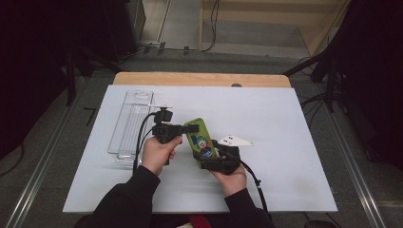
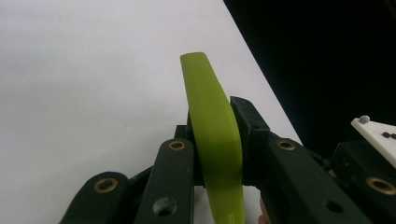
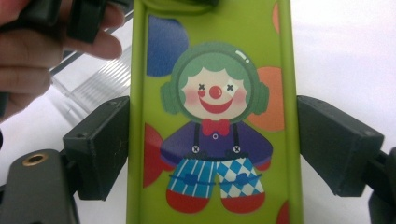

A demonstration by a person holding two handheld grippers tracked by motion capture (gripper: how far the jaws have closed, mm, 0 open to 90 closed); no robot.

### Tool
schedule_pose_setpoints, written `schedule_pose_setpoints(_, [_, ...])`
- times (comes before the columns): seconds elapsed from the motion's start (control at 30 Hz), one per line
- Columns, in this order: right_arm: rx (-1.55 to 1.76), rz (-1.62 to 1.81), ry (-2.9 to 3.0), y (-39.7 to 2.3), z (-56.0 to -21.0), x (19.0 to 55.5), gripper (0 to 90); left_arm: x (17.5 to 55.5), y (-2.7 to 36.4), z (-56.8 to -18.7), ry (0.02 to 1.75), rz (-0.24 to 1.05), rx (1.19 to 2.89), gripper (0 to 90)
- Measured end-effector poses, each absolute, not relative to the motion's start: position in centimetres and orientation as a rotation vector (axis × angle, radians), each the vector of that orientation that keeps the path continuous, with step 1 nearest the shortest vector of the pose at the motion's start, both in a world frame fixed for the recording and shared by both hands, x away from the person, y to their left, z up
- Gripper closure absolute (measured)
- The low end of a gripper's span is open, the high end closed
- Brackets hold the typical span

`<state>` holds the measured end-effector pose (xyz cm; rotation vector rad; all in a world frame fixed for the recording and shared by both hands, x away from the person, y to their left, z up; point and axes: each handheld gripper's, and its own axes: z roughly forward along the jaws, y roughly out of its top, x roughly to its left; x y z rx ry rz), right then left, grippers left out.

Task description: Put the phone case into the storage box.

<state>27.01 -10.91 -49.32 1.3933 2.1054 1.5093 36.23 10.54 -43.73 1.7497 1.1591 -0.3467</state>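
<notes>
A lime-green phone case (image 1: 202, 141) printed with a clown is held above the white table between both grippers. My left gripper (image 1: 189, 128) is shut on the case's far end; in the left gripper view the case (image 2: 215, 135) stands edge-on between the black jaws of the left gripper (image 2: 217, 156). My right gripper (image 1: 212, 159) clamps the near end across its width. In the right gripper view the clown side of the case (image 3: 215, 112) faces the camera, and the right gripper (image 3: 212, 144) has a pad against each long edge.
A clear plastic tray (image 1: 129, 124) lies on the white table cover (image 1: 285, 142) left of the hands, also seen as the clear tray (image 3: 95, 81) behind the person's left hand (image 3: 28, 70). The right gripper's white plate (image 1: 235, 140) sticks out to the right. The table's wooden edge (image 1: 199, 79) runs along the back.
</notes>
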Motion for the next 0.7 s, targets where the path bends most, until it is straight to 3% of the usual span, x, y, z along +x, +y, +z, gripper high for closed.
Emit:
schedule_pose_setpoints(0.13, [1.348,1.479,2.157,-10.7,-49.3,27.1,9.3,36.1,10.6,-43.4,1.149,-0.332,1.763,82.8])
schedule_pose_setpoints(0.23, [1.348,1.491,2.169,-10.6,-49.3,27.2,0.0,36.2,10.8,-43.3,1.141,-0.332,1.758,82.8])
schedule_pose_setpoints(0.7, [1.274,1.506,2.314,-11.7,-47.2,28.7,0.0,35.7,11.4,-42.2,1.014,-0.253,1.834,82.6])
